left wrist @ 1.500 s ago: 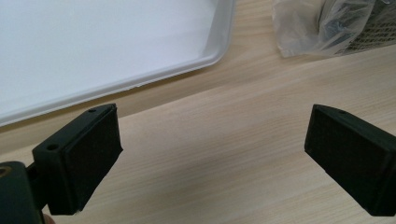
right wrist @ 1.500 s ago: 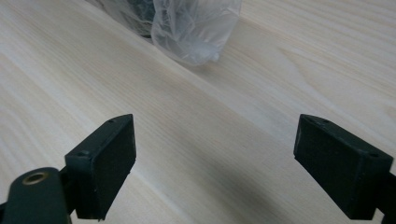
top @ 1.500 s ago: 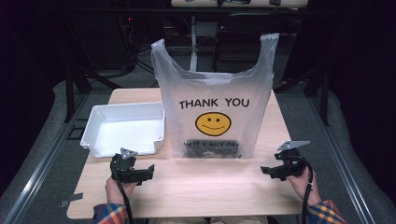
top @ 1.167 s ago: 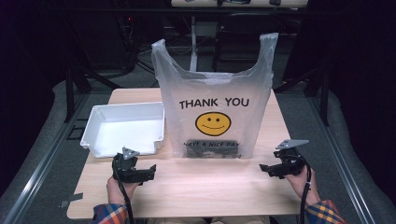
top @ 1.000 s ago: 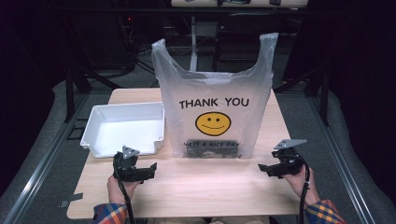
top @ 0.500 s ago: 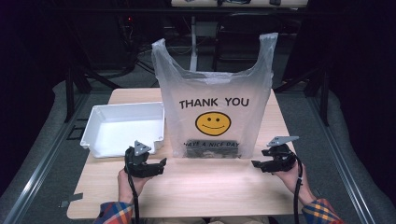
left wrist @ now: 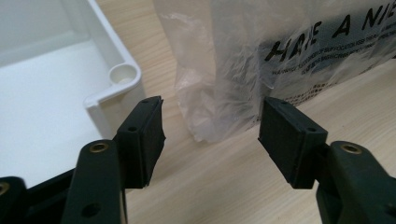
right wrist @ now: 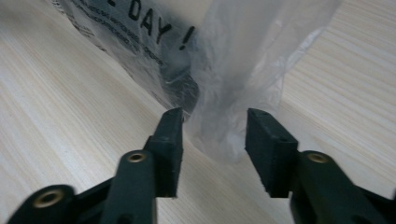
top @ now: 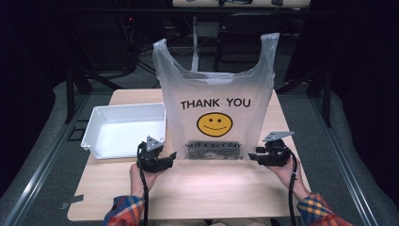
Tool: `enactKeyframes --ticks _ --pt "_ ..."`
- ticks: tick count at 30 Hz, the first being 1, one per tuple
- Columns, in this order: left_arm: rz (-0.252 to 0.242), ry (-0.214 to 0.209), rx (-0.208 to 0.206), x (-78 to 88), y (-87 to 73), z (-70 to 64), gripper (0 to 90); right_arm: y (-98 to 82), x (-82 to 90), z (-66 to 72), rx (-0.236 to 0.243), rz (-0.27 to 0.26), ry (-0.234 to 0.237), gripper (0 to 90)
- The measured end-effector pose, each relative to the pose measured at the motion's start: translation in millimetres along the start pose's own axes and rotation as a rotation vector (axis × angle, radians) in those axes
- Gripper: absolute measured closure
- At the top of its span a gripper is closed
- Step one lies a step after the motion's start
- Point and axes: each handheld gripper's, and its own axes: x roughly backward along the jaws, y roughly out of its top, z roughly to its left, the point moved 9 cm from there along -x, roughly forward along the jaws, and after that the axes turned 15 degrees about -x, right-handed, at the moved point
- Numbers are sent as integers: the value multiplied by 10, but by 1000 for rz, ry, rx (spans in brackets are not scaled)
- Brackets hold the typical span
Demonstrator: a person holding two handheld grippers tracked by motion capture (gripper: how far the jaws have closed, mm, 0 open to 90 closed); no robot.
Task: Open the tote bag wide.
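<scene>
Plastic bag (top: pixel 215 117) hides its contents; both grippers' closing jaws straddle its corners, not gripping.

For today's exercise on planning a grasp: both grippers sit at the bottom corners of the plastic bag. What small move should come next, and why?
Probably ease both grippers forward a touch and finish closing. The jaws have just been closing, yet the left gripper stands short of its bag corner, and the right gripper has the other corner between its fingers with gaps on both sides.
</scene>
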Motion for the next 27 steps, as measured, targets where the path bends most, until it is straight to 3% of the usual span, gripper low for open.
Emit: enactKeyframes --ticks 5,7,8,11,19,27 --pt "9 1 -1 -147 61 -25 540 24 -63 28 17 5 -5 736" --pt "18 -4 11 -194 53 -31 669 14 -100 31 26 16 -8 831" --pt "20 -17 16 -216 47 -42 669 14 -100 31 26 16 -8 831" --pt "26 -38 12 -262 33 -58 781 10 -81 27 21 16 -6 887" --pt "45 -77 14 -324 -31 -86 877 2 -86 45 12 17 6 898" --pt "118 -120 -13 -409 -124 -165 892 -69 -132 -12 -6 63 0 900"
